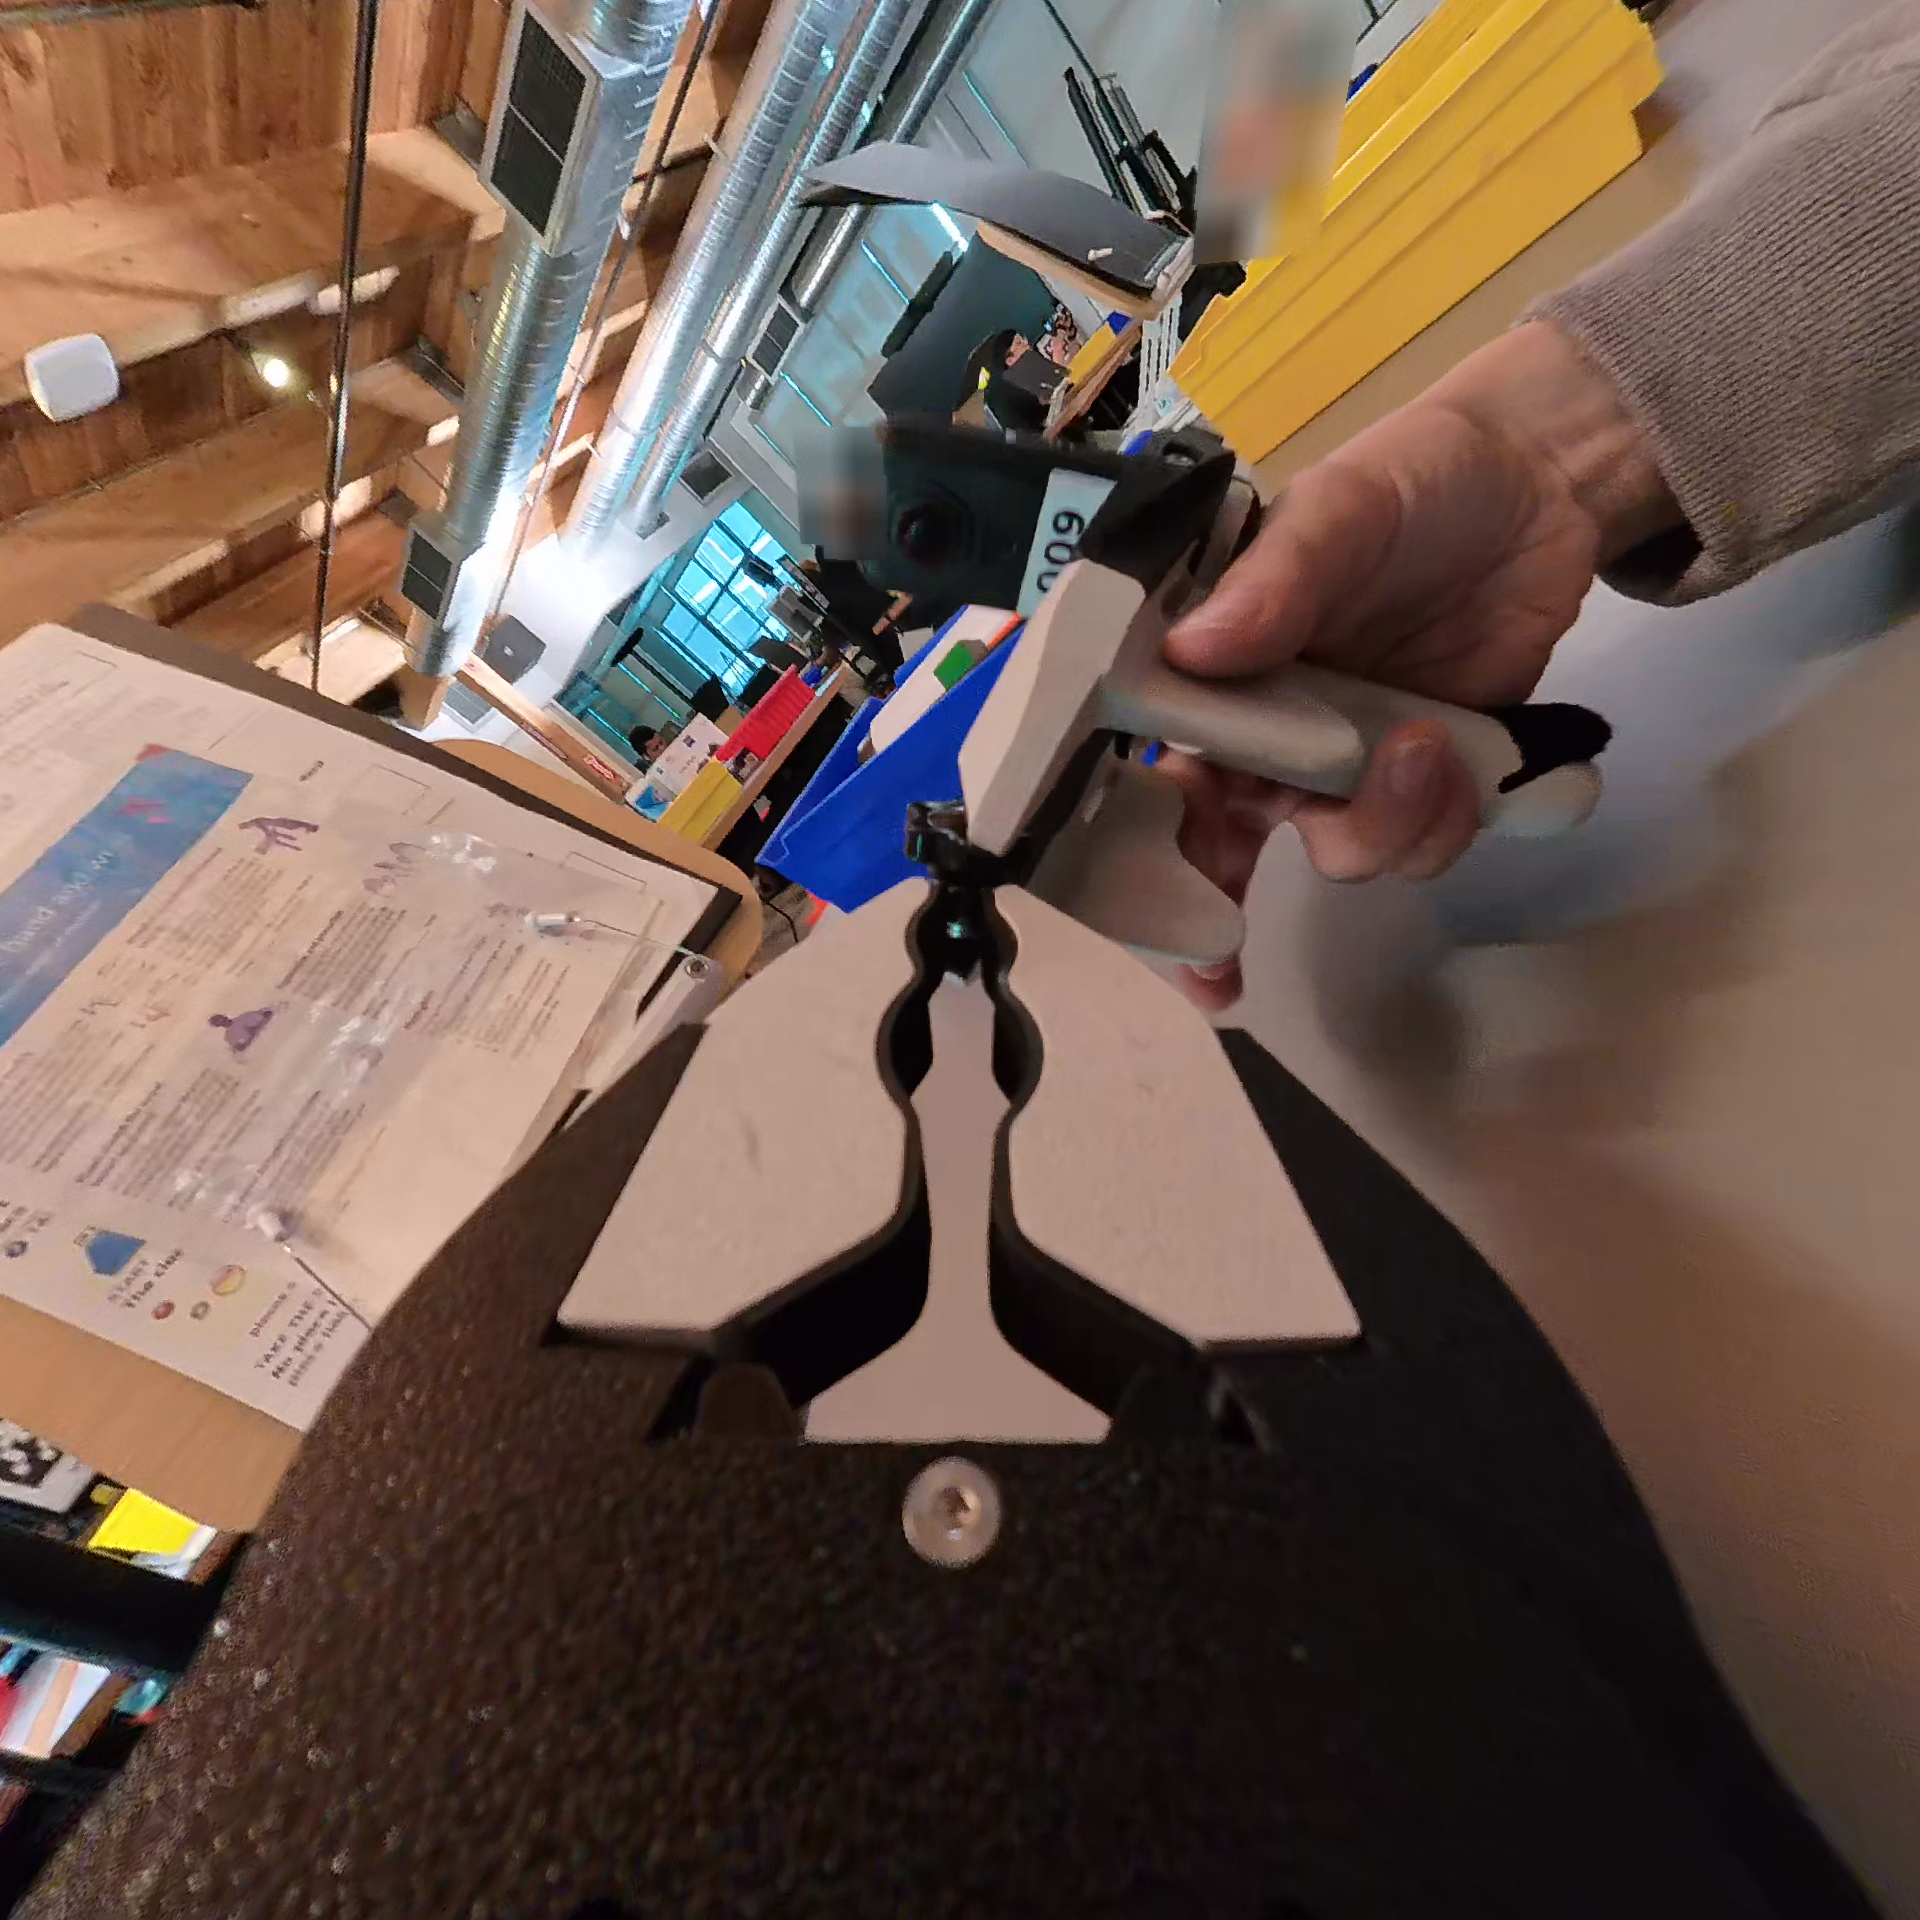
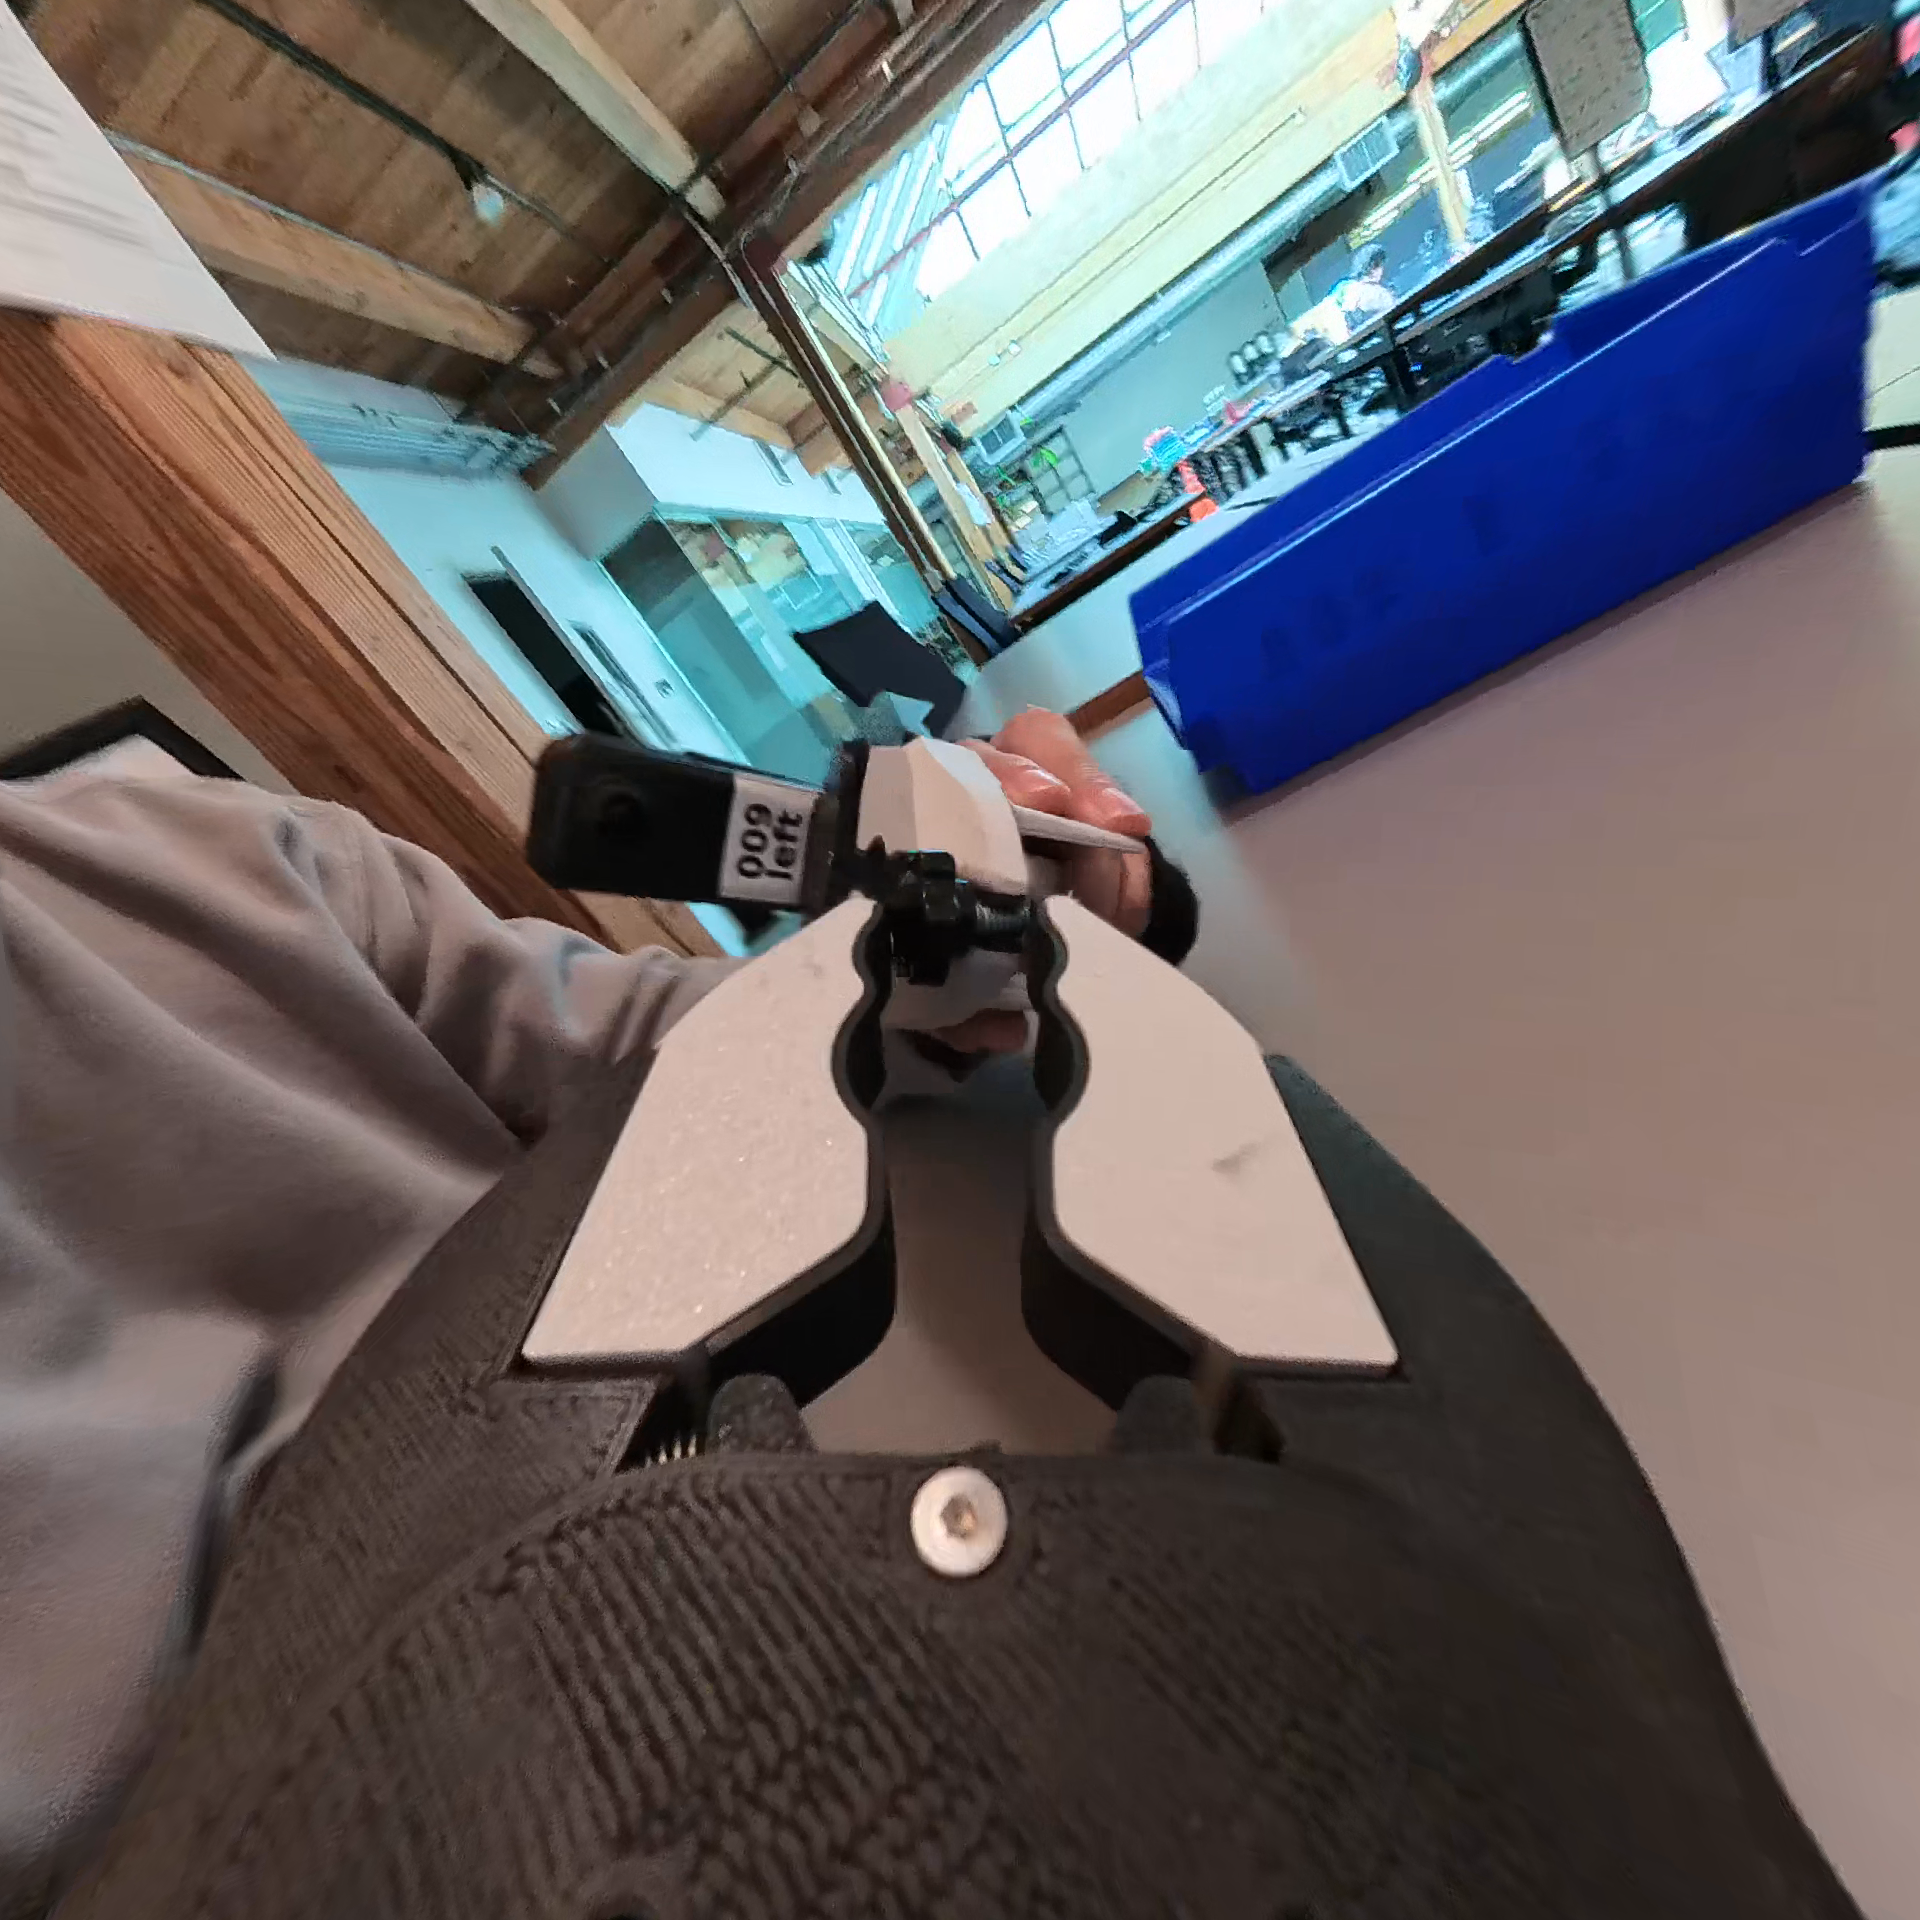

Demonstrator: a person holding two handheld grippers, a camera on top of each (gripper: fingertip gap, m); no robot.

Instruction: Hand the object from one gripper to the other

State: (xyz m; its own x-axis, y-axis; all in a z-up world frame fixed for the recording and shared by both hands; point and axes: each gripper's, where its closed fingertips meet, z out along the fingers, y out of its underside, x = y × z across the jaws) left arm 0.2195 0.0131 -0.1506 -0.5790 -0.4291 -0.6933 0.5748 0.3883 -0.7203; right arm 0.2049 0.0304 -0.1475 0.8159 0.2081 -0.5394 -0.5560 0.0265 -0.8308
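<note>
Two claws meet tip to tip on one small thing. Nearest in the left wrist view, the left claw (image 1: 958,940) has its pale fingers drawn almost together, pinching the object (image 1: 948,914), a small black knobbed screw that juts out past the tips toward 12 o'clock. In the right wrist view the right claw (image 2: 956,935) stands with its fingers set wider, one either side of the same piece lying crosswise. They look close enough to touch it, but I cannot tell whether they press. The two claws come in at an angle to each other, probably so that each takes a different part of the piece and neither blocks the other. That suggests the handover is at its midpoint, in the air above the table (image 2: 1558,935). Behind the tips at 2 o'clock, a hand (image 1: 1403,644) holds the right claw's handle. Much of the object is hidden by fingertips, and its far end merges with dark hardware behind. Farther off, a clipboard of printed sheets (image 1: 260,987) lies at 9 o'clock and a blue bin (image 2: 1507,540) at 2 o'clock, its contents out of sight.
</note>
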